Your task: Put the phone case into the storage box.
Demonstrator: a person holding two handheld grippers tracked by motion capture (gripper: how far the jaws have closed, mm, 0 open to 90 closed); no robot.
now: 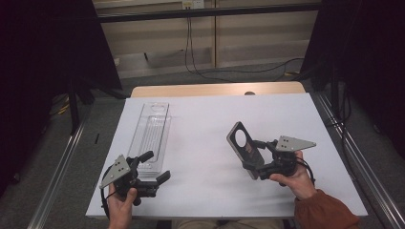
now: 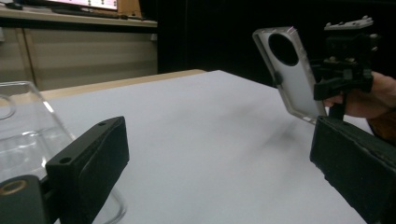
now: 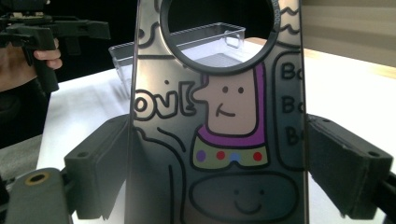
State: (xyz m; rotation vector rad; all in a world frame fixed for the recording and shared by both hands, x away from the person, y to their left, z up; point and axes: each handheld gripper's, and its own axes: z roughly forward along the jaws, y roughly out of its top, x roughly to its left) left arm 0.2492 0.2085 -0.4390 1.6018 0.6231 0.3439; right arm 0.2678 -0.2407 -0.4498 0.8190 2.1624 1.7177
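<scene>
Right gripper (image 1: 259, 160) clamps phone case (image 1: 244, 147); left gripper (image 1: 154, 167) open. We'd steady clear tray (image 1: 154, 125), lower case flat.

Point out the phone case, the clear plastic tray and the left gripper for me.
phone case (image 3: 224, 140): right gripper view, on the cartoon figure printed on its back.
clear plastic tray (image 1: 152, 131): high view, on its ribbed floor.
left gripper (image 1: 155, 167): high view, midway between its two open jaw tips.
</scene>
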